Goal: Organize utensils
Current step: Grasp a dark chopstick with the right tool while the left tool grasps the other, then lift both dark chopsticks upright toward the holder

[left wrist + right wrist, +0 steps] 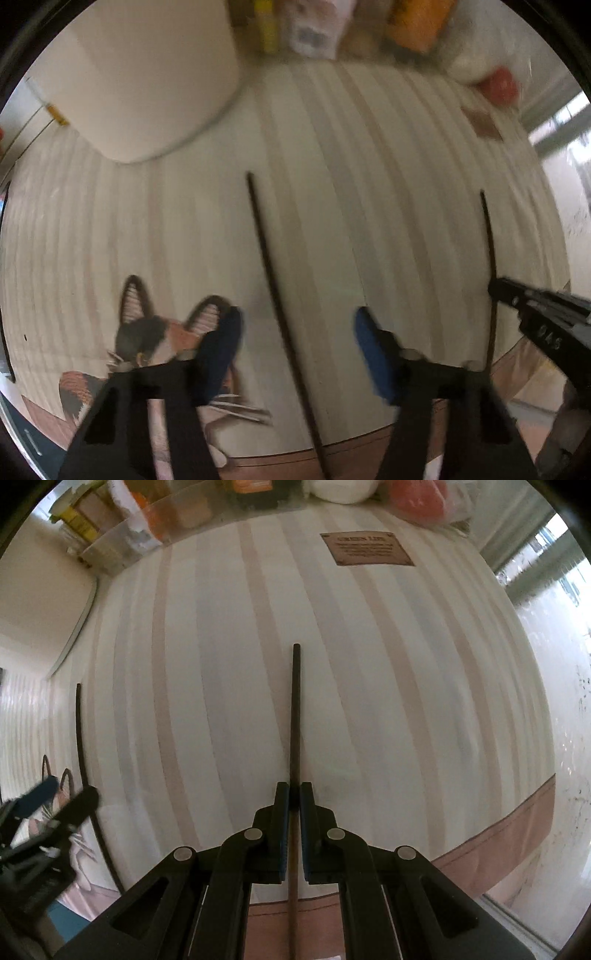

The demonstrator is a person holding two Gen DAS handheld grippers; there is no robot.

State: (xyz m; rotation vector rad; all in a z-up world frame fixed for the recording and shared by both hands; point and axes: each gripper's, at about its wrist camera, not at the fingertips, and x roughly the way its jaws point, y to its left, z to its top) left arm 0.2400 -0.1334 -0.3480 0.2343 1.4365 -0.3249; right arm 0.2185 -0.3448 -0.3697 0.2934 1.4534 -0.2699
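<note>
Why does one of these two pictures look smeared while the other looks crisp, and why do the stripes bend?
Left wrist view: motion blur smears the striped cloth, the chopstick and the left claw. Right wrist view: sharp, the right claw and its chopstick crisp, even the brown label clear. Both views: the fisheye lens bows the straight stripes and darkens the corners.

Two thin dark chopsticks lie on the striped mat (369,664), roughly parallel; one (295,716) near its middle; the other (82,760) toward its left edge.
</note>
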